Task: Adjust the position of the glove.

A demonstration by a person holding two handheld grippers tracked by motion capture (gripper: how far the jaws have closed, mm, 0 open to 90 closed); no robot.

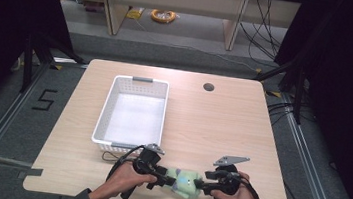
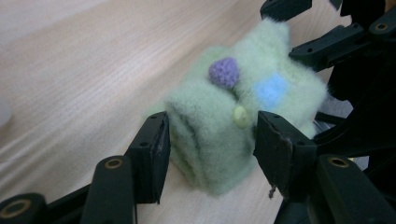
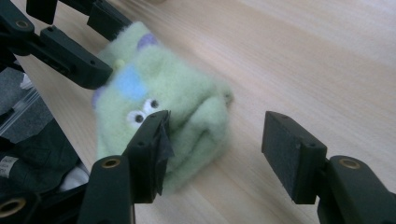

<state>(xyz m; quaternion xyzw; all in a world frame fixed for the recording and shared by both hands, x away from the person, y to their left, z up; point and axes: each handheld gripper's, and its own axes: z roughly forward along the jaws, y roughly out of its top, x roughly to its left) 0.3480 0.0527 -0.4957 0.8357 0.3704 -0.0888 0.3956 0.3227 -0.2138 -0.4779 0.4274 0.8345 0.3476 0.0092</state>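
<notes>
The fuzzy green toy (image 1: 184, 181) is lying folded on the wooden table (image 1: 222, 125), close to the near edge, right between the two grippers; in the left gripper view the toy (image 2: 224, 126) is showing a purple knob, a pale button and a blue patch, and in the right gripper view the toy (image 3: 163, 116) is showing two small eyes below that blue patch. The left gripper (image 1: 165, 179) is sitting at the toy's left end with its jaws apart; the toy's folded end is lying between the pads, and the left gripper view is showing it just beside them, too close to tell whether it is brushing them, but not squeezed. The right gripper (image 1: 201, 184) is facing in from the other side, jaws likewise standing apart; in its own view one pad is sitting against the toy's flank while the other is hanging well clear over bare wood. A hand is wrapping each gripper, forearms coming in from the near edge. Further back, the white basket (image 1: 105, 109) is standing on the left half of the table, well apart from the toy; a round cable hole (image 1: 208, 87) is showing near the far edge.
</notes>
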